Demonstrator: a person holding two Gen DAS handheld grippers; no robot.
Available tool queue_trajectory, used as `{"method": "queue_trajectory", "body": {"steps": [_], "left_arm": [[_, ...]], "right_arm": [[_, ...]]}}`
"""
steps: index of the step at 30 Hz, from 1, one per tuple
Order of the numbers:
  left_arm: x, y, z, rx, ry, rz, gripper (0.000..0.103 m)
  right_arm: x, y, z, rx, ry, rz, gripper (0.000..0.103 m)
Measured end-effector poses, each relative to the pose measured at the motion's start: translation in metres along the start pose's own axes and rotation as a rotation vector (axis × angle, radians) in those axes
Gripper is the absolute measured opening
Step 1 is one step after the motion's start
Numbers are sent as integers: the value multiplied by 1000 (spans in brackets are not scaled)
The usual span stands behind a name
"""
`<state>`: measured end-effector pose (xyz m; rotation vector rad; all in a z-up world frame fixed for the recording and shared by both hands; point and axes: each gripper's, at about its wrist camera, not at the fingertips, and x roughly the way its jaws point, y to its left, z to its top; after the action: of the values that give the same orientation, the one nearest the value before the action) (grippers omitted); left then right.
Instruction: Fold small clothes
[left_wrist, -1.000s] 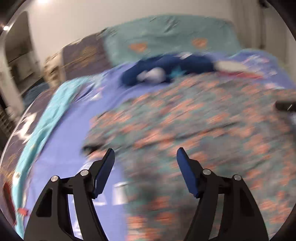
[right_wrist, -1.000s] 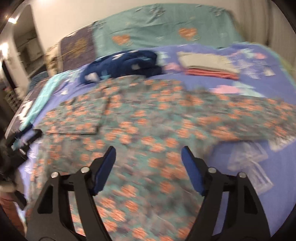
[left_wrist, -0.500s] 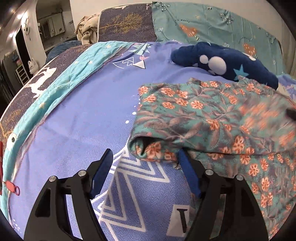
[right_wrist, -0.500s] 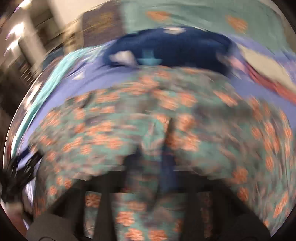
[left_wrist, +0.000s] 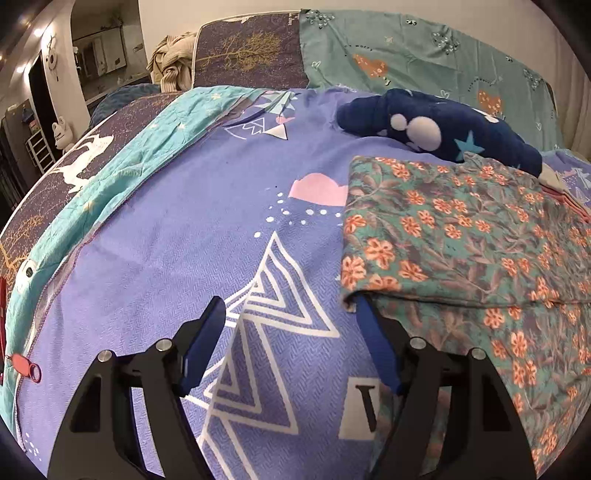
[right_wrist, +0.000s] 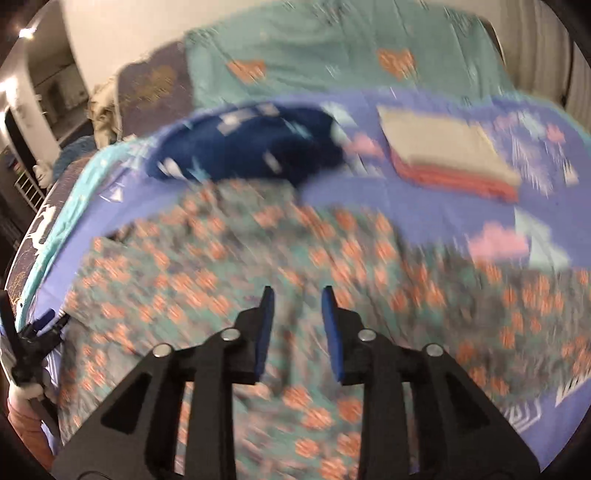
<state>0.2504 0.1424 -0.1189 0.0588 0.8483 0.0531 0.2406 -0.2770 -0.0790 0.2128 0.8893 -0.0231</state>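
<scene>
A teal garment with orange flowers (left_wrist: 461, 251) lies on the bed, its left part folded over onto itself; the fold edge runs past my left gripper's right finger. My left gripper (left_wrist: 291, 314) is open and empty, low over the sheet at the garment's left corner. In the blurred right wrist view the same floral garment (right_wrist: 258, 280) spreads below my right gripper (right_wrist: 297, 301), which is open with a narrow gap and holds nothing. The left gripper (right_wrist: 37, 328) shows at that view's left edge.
The purple patterned bedsheet (left_wrist: 184, 240) covers the bed. A dark blue plush blanket (left_wrist: 436, 129) lies behind the garment. A stack of folded clothes (right_wrist: 447, 162) sits at the back right. Pillows (left_wrist: 406, 51) line the headboard; a teal quilt (left_wrist: 122, 158) runs along the left.
The garment's left part has been folded over to the right. My right gripper, shut on the cloth half a second ago, has let go and pulled back. My left gripper has stayed open.
</scene>
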Motion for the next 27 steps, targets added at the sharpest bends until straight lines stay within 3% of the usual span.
{"method": "queue_trajectory", "body": {"steps": [1,3,6,9,11,12,13,15,17,19,20,22,24,27], "left_arm": [[-5,-1,0,6,-10,-4,67],[-16,-5,3,16,-36,-28,47],[-28,-18,13,44,-68,-76,44],[-25,-30,22,42,-67,-101,45],[-17,-33,27,32,-53,-116,45],[-13,-33,28,30,-43,-111,45],[-10,-34,28,31,-32,-98,46],[-8,-35,25,43,-32,-106,54],[-3,-36,21,54,-22,-104,54],[2,-34,18,43,-7,-105,54],[5,-33,17,28,1,-117,54],[5,-30,18,12,4,-140,54],[6,-30,24,11,4,-153,54],[12,-31,44,9,5,-171,54]], "right_arm": [[2,-8,-7,25,16,10,32],[3,-19,-17,49,30,33,34],[2,-20,-26,54,48,85,35],[10,-8,-30,78,92,157,50],[28,6,-33,70,135,183,51],[37,15,-34,50,146,170,24],[38,21,-33,22,135,129,5],[28,27,-30,-9,90,96,4],[-6,35,-27,-80,-29,30,4],[-24,37,-25,-147,-87,-60,5],[-24,35,-25,-168,-76,-87,9],[-10,24,-27,-164,-4,-105,30],[1,11,-31,-117,37,-128,32],[-3,-4,-36,-45,16,-94,32]]}}
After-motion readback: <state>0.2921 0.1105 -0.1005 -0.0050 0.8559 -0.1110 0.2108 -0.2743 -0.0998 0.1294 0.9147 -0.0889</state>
